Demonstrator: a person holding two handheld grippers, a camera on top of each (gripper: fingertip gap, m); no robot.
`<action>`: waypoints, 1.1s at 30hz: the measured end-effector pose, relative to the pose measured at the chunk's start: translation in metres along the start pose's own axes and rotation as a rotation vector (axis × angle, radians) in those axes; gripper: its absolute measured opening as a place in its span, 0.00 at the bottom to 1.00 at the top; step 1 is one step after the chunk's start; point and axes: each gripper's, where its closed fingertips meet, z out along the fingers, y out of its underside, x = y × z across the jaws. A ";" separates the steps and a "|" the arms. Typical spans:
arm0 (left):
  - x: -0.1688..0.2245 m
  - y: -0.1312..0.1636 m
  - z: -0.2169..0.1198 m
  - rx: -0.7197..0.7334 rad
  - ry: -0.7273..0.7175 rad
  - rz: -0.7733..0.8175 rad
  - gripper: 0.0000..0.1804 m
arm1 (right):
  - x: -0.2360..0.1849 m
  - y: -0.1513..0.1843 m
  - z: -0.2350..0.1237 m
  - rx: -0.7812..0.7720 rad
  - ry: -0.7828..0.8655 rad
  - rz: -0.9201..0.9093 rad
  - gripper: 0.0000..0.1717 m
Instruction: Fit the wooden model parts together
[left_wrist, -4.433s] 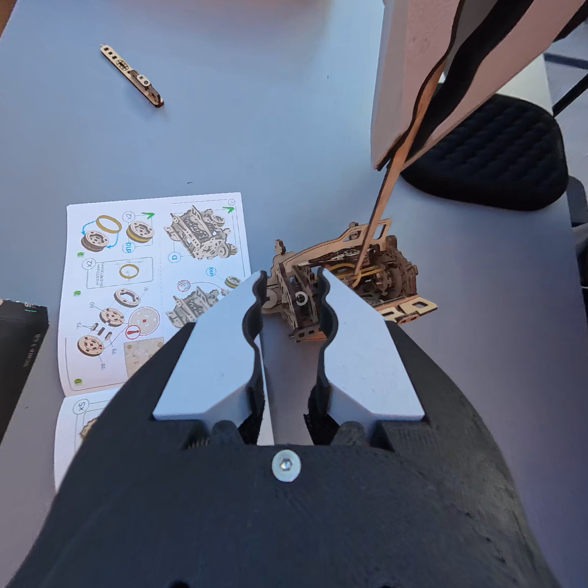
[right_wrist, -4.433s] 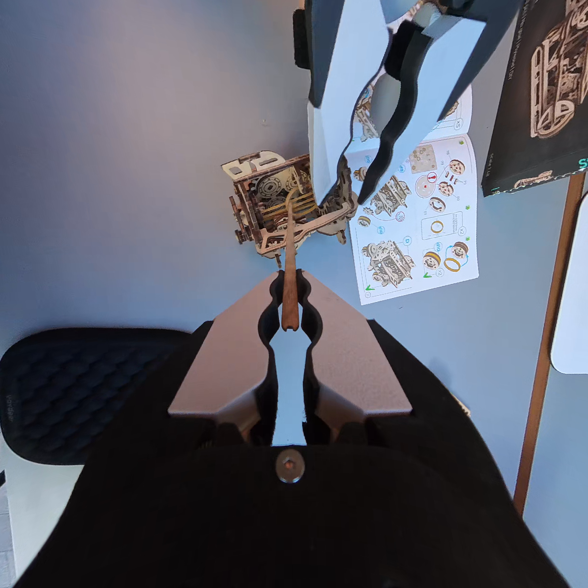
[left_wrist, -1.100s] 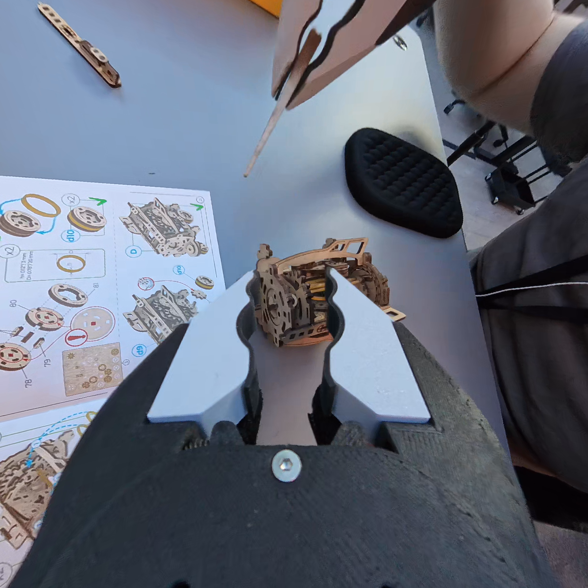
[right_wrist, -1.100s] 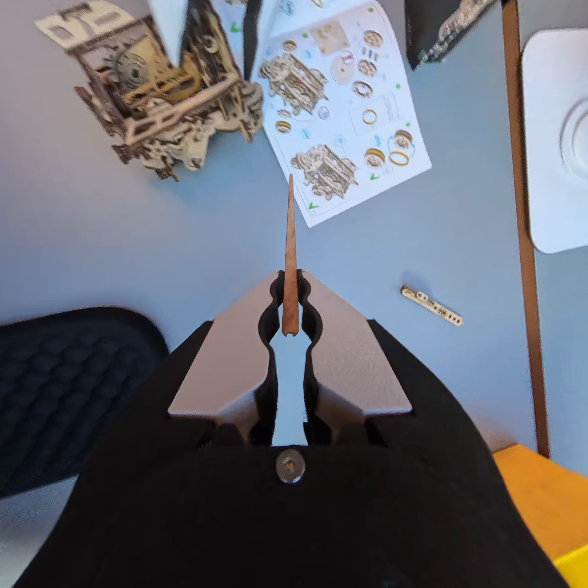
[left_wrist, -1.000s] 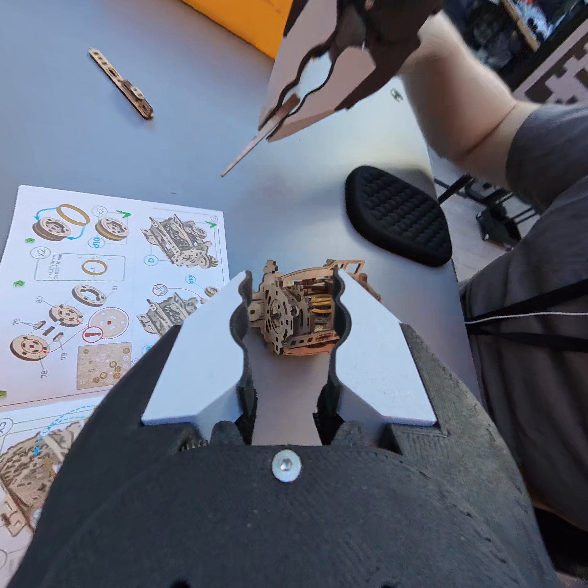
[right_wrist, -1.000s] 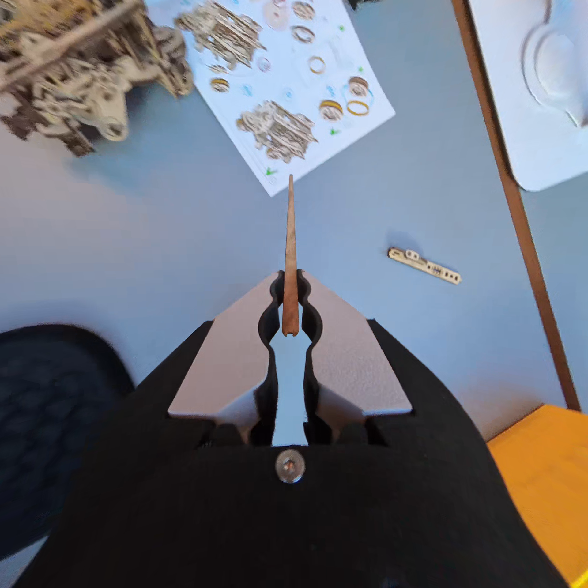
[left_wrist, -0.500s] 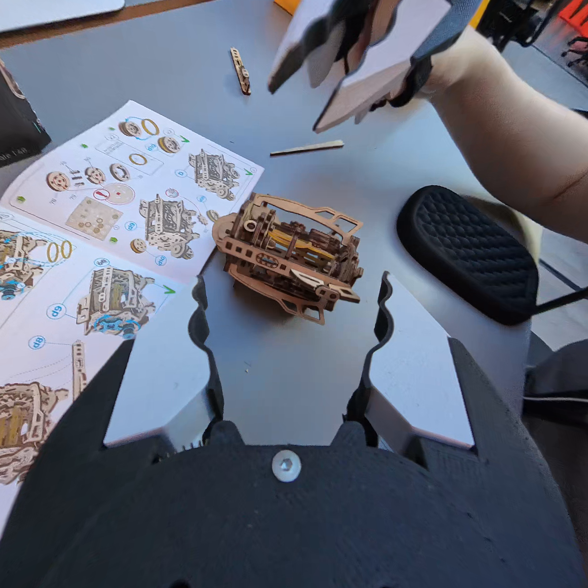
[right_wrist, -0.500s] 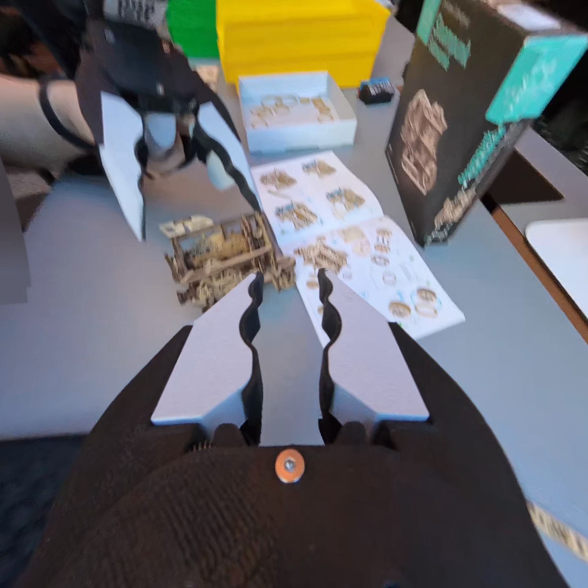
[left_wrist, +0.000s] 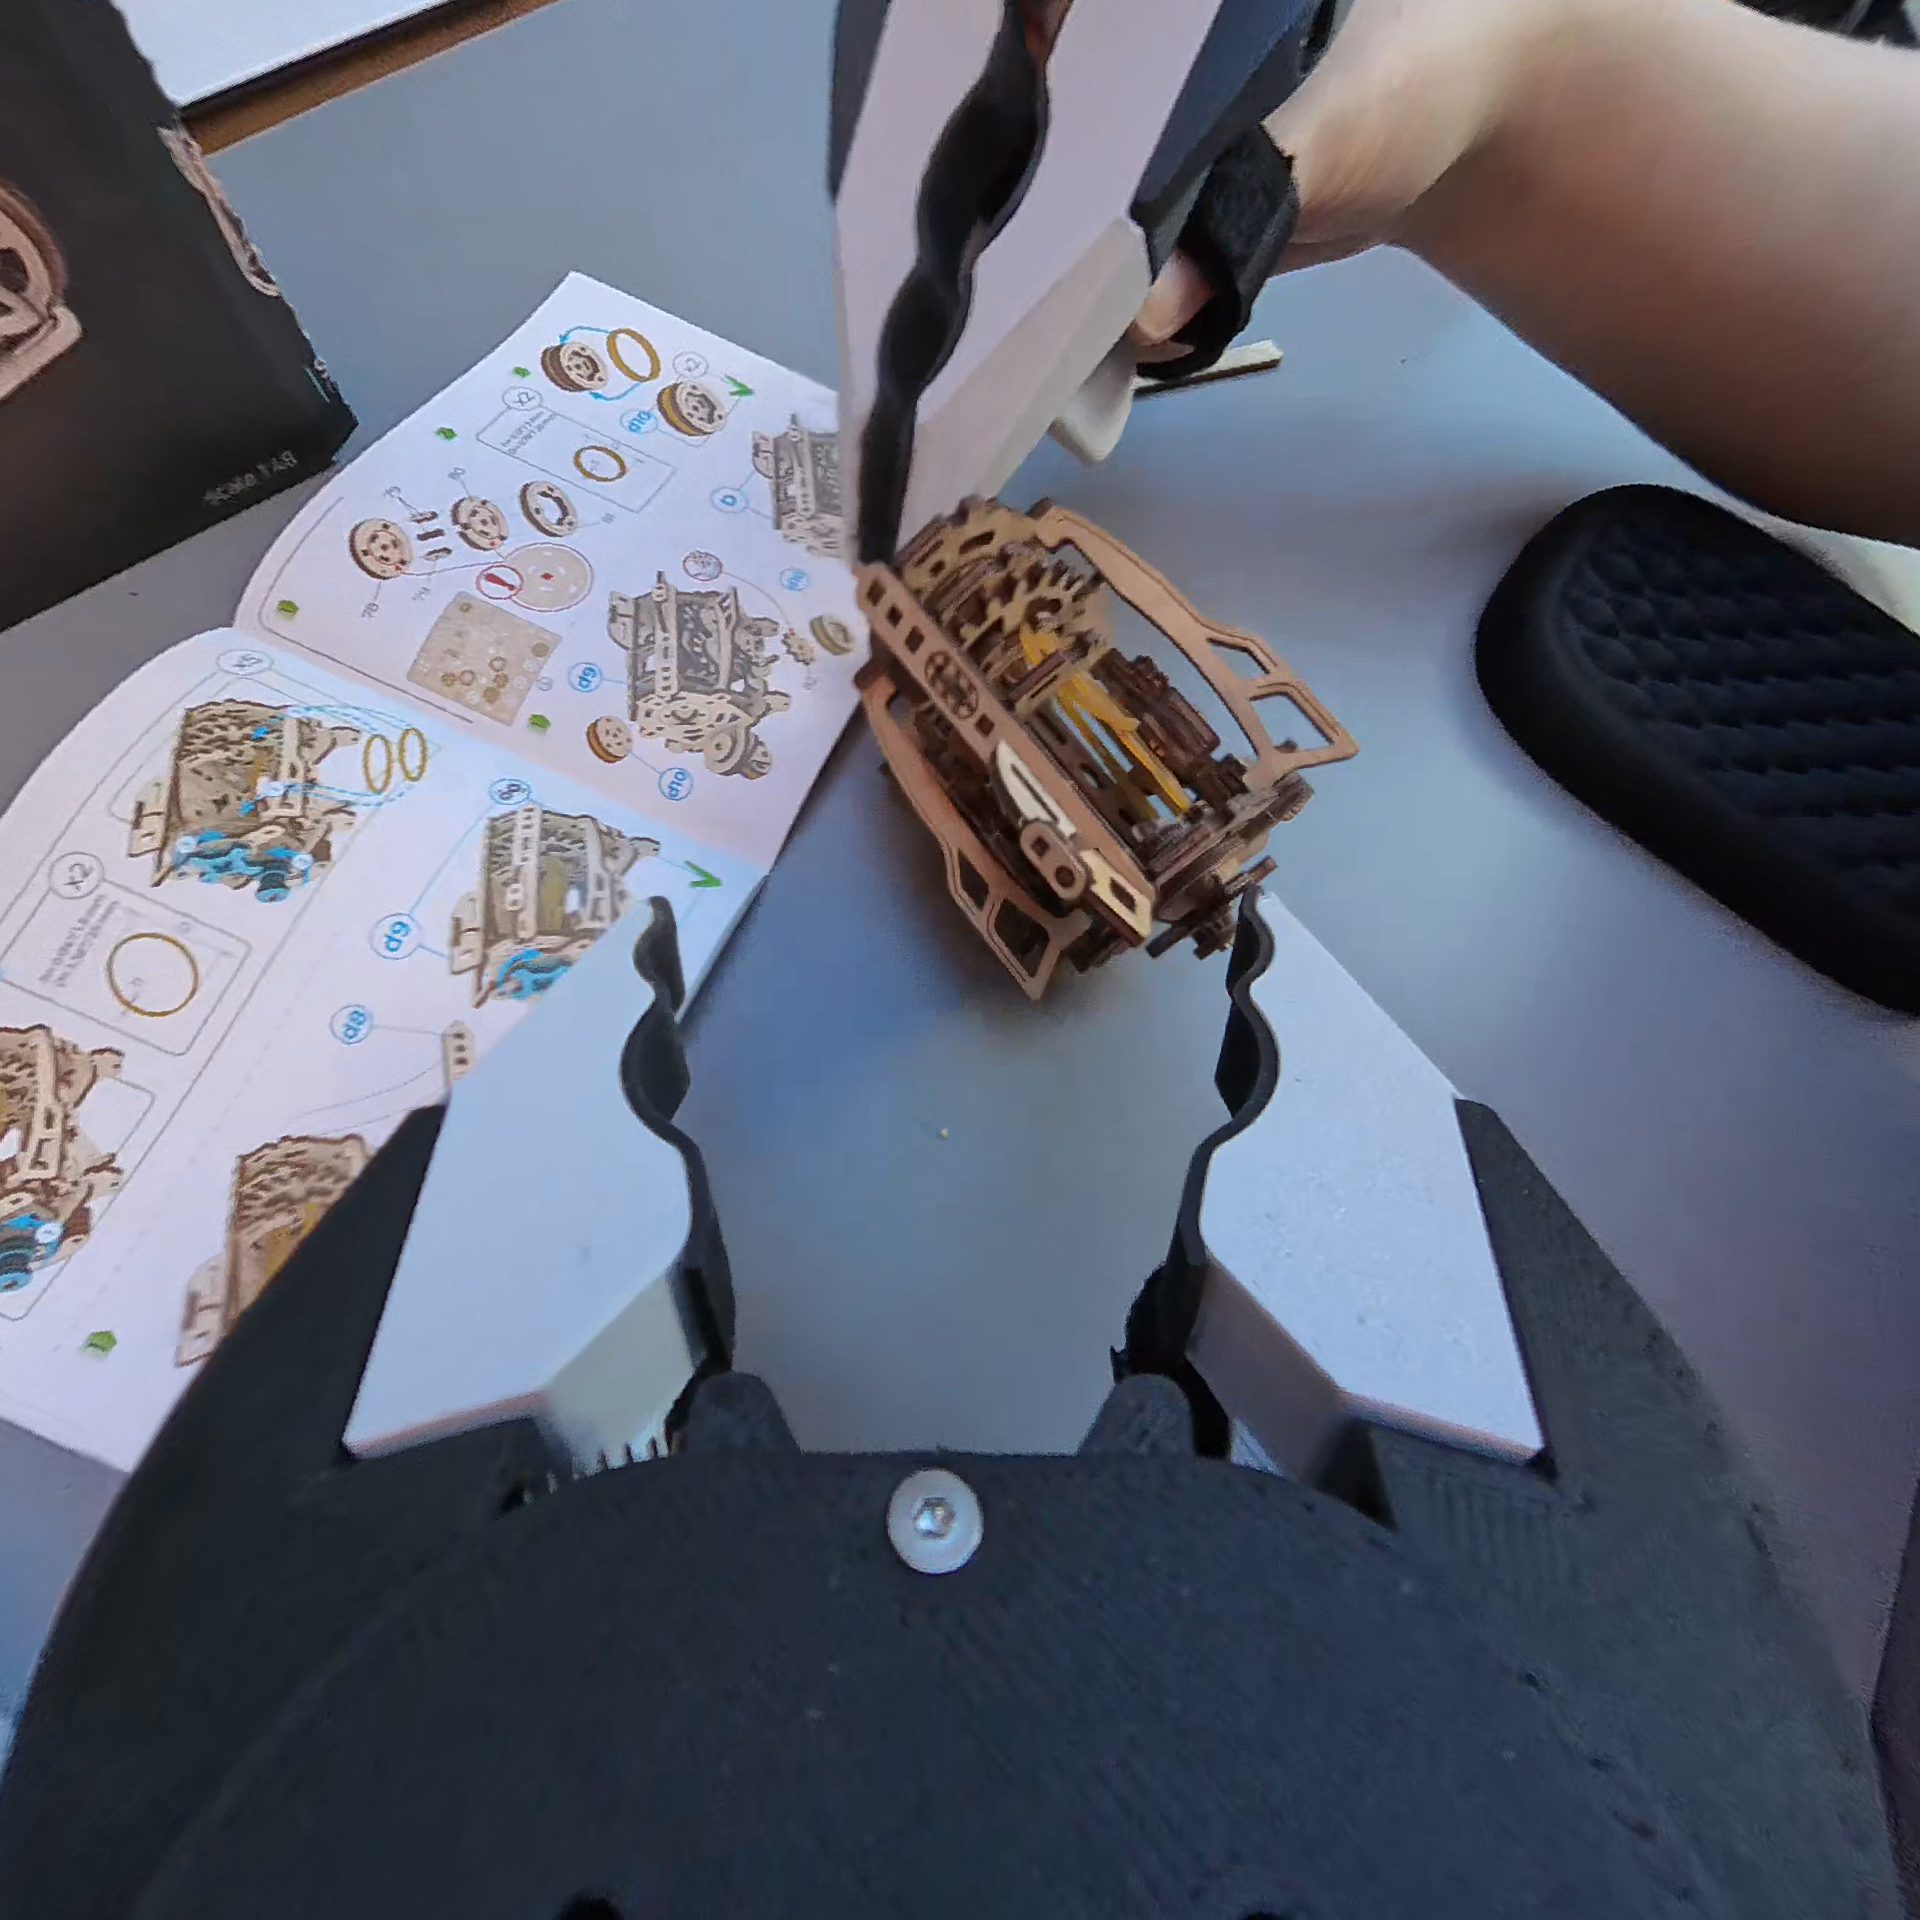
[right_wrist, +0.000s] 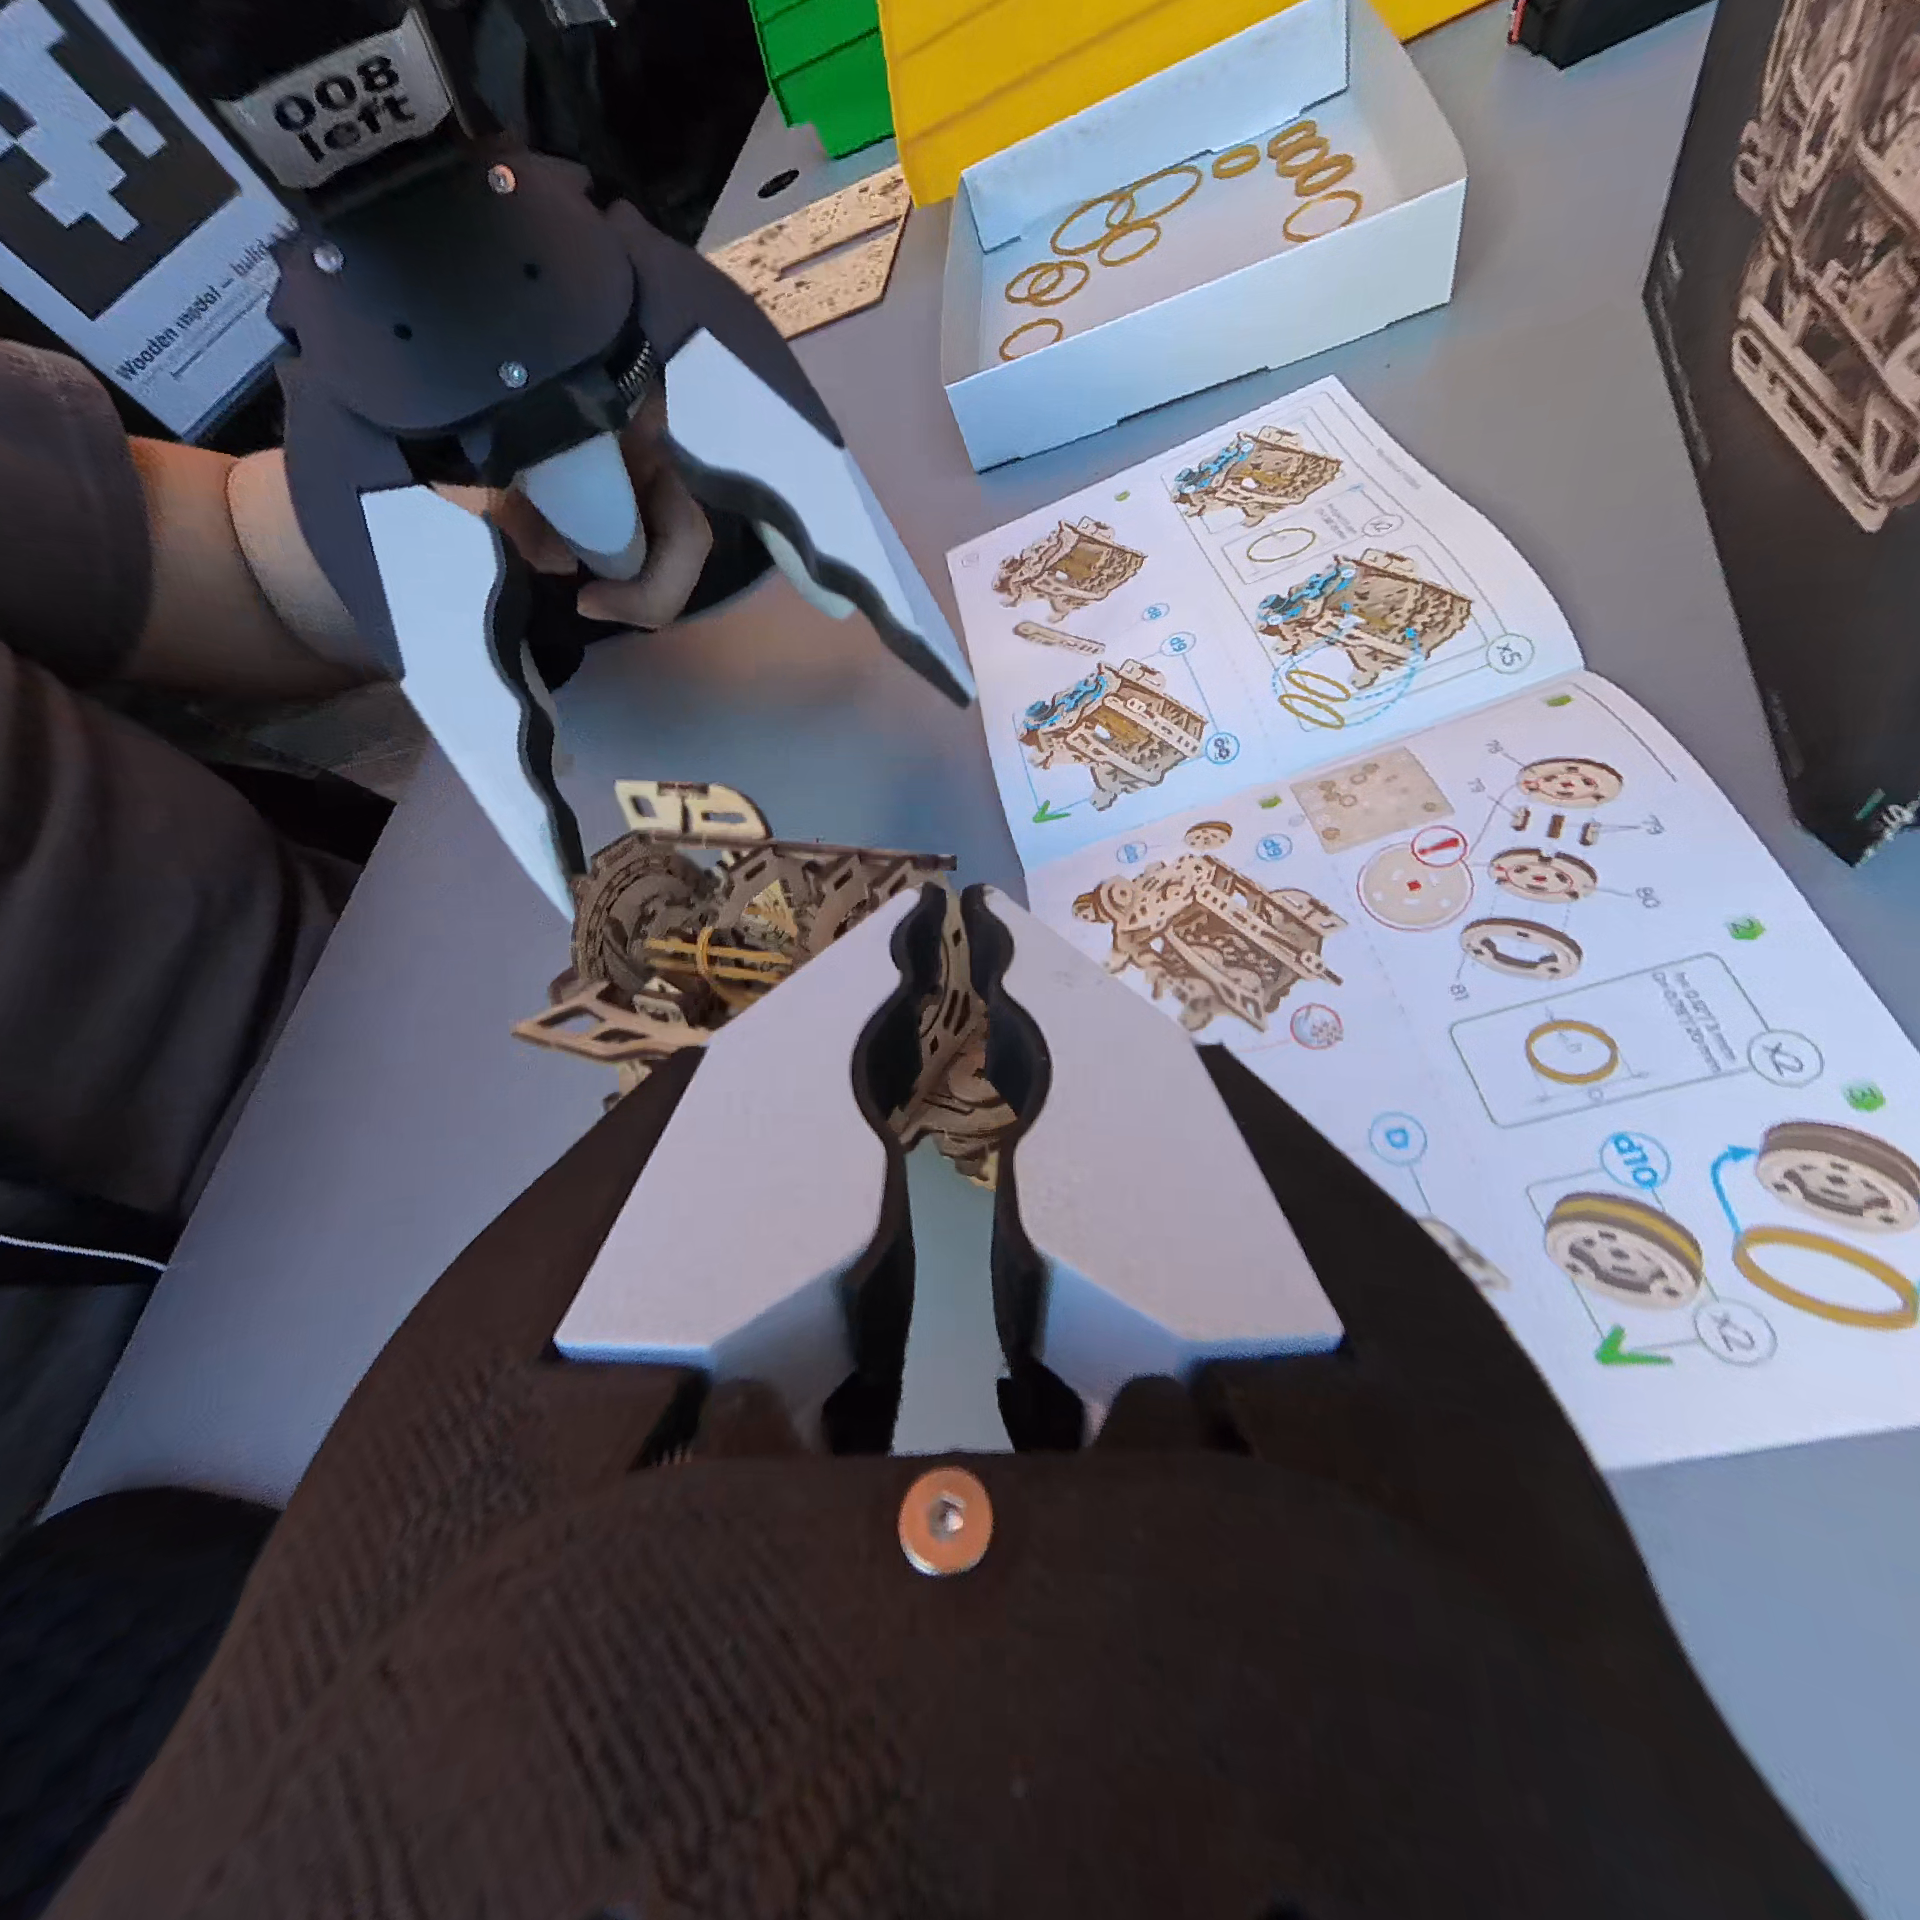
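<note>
Two tongs: right (right_wrist: 951, 920) pinches wooden model's (left_wrist: 1070, 748) side panel, tilting it off tabletop (left_wrist: 935, 1195); left (left_wrist: 951, 935) gapes wide, empty, likely to regrip.

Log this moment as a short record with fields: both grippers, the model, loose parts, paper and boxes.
Left gripper: jaws wide open, nothing between them, just short of the model
Right gripper: closed on a side plate of the brown wooden gear model
Model: tilted, one end raised off the grey table
Loose part: thin wooden strip on the table behind the right gripper
Paper: open instruction booklet beside the model
Boxes: white box of yellow rubber bands; black kit box
</note>
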 end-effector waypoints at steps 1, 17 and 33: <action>-0.007 0.000 -0.004 -0.005 -0.016 0.010 0.57 | 0.001 0.004 -0.004 -0.008 0.026 0.002 0.01; 0.017 -0.032 -0.030 0.003 0.225 -0.024 0.11 | -0.036 0.021 -0.035 -0.174 0.243 -0.363 0.17; 0.022 -0.034 0.010 -0.375 0.255 0.023 0.07 | -0.046 0.014 -0.013 -0.081 0.075 -0.461 0.22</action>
